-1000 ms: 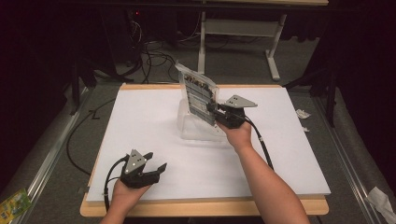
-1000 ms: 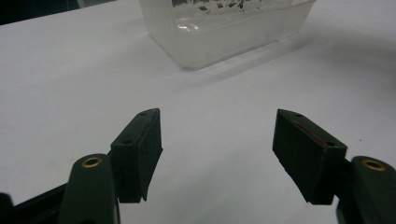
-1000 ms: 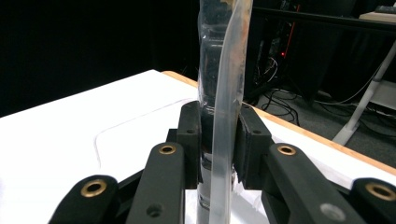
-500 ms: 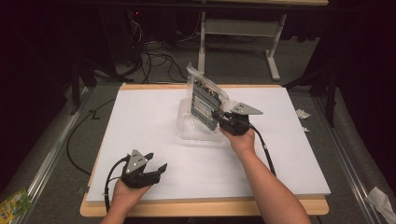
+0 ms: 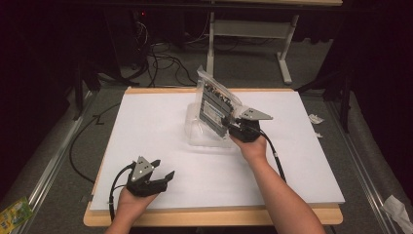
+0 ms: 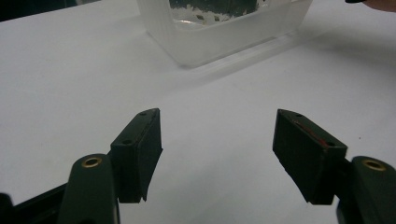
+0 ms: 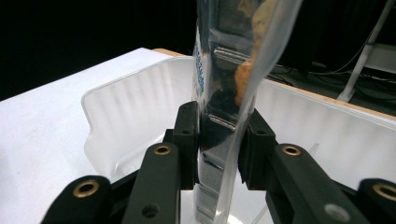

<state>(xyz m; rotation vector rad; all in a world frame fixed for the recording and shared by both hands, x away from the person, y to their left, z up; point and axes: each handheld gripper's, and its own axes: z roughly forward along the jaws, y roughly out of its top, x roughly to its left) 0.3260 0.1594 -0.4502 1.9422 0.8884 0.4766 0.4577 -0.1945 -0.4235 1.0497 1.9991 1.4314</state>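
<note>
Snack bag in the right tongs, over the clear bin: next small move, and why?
Probably lower it straight down into the clear bin. The right tongs are shut on the snack bag, held upright with its lower edge at the bin's opening. The left tongs are open and idle near the table's front edge.

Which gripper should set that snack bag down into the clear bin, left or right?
Right. The right gripper is already shut on the snack bag above the clear bin; the left gripper is open, near the table's front edge.
</note>
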